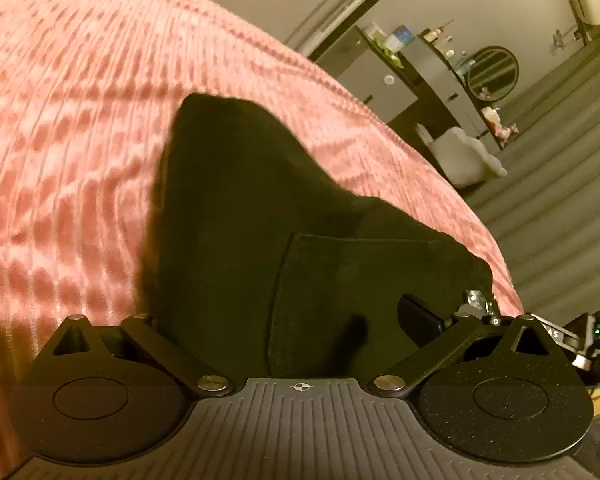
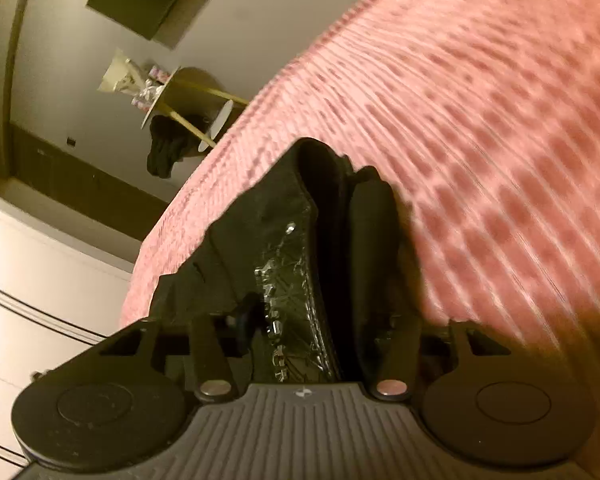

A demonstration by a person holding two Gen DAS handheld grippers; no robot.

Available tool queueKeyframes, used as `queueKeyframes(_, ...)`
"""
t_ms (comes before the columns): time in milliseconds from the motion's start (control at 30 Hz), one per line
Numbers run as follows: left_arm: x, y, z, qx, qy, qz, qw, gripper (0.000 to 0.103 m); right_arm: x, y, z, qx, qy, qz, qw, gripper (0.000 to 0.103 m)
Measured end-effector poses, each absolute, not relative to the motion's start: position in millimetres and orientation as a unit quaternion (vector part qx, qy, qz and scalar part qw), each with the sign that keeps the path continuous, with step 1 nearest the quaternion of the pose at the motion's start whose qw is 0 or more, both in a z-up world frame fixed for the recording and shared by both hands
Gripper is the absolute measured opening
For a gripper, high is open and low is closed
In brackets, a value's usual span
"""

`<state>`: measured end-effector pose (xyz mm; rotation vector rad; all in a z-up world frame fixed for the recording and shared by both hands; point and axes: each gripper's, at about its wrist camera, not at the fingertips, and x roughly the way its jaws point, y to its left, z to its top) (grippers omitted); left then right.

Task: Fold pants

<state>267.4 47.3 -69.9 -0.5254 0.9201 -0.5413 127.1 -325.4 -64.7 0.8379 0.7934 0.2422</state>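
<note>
Pants (image 1: 260,220), black and bunched, are lying on a pink ribbed bedspread (image 1: 68,128), filling the middle of the left wrist view with a stitched patch pocket (image 1: 340,292) facing the camera. The left gripper (image 1: 284,332) is sitting right against this fabric; its linkage arms are spread wide, but the cloth is covering nearly all of the fingers, and only one dark pad (image 1: 418,316) is peeking out on the right side, so whether the tongs are clenched on the cloth or released cannot be told. The other tool's metal hardware (image 1: 478,300) is showing just beyond that pad, at the pants' far corner.

In the right wrist view, the right gripper (image 2: 332,216) is pinching a thick fold of the pants (image 2: 228,256) between its two fingers (image 2: 374,240), which are standing close together with dark cloth squeezed in the narrow gap; a glossy, crinkled strip is running along the left finger's inner face. The bedspread (image 2: 480,120) is stretching away to the right, blurred by motion.

Behind the bed, a dresser (image 1: 416,72) with bottles and a round mirror (image 1: 493,73) is standing against the wall, and a small round side table (image 2: 192,108) is appearing in the right view.
</note>
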Motion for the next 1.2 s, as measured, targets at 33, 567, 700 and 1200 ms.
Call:
queueKeyframes(33, 267, 46, -65, -0.248, 0.428, -0.254, 0.831, 0.103, 129, -325, -59, 0.394, 0.367, 0.12, 0.834, 0.036)
queueKeyframes(567, 261, 45, -4, -0.135, 0.351, -0.109, 0.92, 0.101, 144, -335, 36, 0.298, 0.283, 0.015, 0.911, 0.075)
queueKeyframes(700, 216, 40, -28, -0.116, 0.371, -0.09, 0.917, 0.101, 113, -327, -4, 0.347, 0.326, 0.021, 0.879, 0.073)
queueKeyframes(1200, 183, 40, -56, -0.172, 0.406, -0.058, 0.896, 0.101, 91, -301, -55, 0.422, 0.353, -0.017, 0.835, 0.069)
